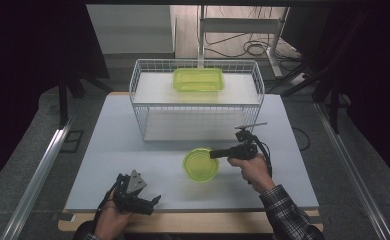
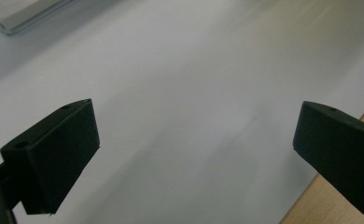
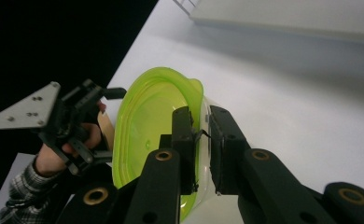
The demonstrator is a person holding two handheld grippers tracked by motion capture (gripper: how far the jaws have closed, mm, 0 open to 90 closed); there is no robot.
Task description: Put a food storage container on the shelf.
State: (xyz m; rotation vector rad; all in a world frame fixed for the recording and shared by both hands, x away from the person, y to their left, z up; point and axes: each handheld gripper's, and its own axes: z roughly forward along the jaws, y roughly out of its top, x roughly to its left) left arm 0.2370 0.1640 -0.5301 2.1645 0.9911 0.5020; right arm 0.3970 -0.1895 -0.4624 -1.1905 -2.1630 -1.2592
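A round green container [image 1: 199, 165] lies on the white table [image 1: 133, 150], in front of the wire rack. My right gripper [image 1: 215, 154] reaches in from the right and is shut on its rim. In the right gripper view the two jaws pinch the green rim [image 3: 189, 93] between them, and my right gripper [image 3: 199, 125] holds it edge-on. My left gripper [image 1: 153, 204] sits low near the table's front edge, to the left of the container and apart from it. Its jaws stand wide open over bare table, my left gripper [image 2: 196, 140] holding nothing.
A white wire rack [image 1: 138, 95] stands at the back of the table, with a rectangular green tub [image 1: 198, 79] on its upper shelf. A corner of the rack [image 2: 12, 21] shows in the left gripper view. The table's wooden front edge [image 2: 311, 205] lies close to my left gripper.
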